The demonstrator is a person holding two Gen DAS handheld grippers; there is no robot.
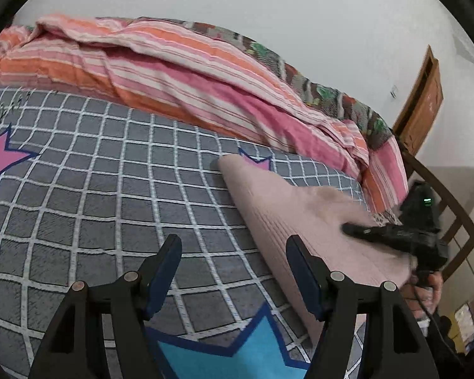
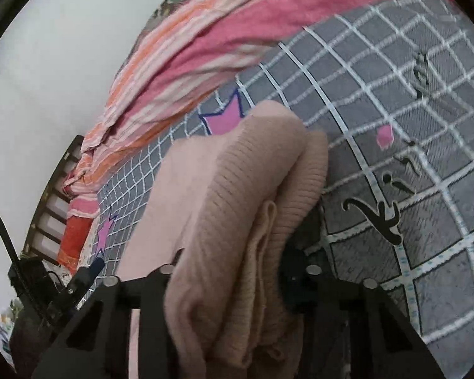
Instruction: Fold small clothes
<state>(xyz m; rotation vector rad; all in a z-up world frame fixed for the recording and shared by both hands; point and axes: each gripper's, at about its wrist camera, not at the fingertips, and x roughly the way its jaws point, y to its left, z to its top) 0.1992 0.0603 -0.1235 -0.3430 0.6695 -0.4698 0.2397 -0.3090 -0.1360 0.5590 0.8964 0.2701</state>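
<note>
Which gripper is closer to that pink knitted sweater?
Right. The right gripper has the pink sweater bunched between its fingers. The left gripper stands open beside it, over the checked bedsheet, holding nothing.

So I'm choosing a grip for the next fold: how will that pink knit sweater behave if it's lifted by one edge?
Probably floppy: the pink knit sweater bunches in soft folds between the right gripper fingers. Likely light, since it drapes thinly on the checked bedspread. The ribbed knit looks grippy, unlikely to slip.
</note>
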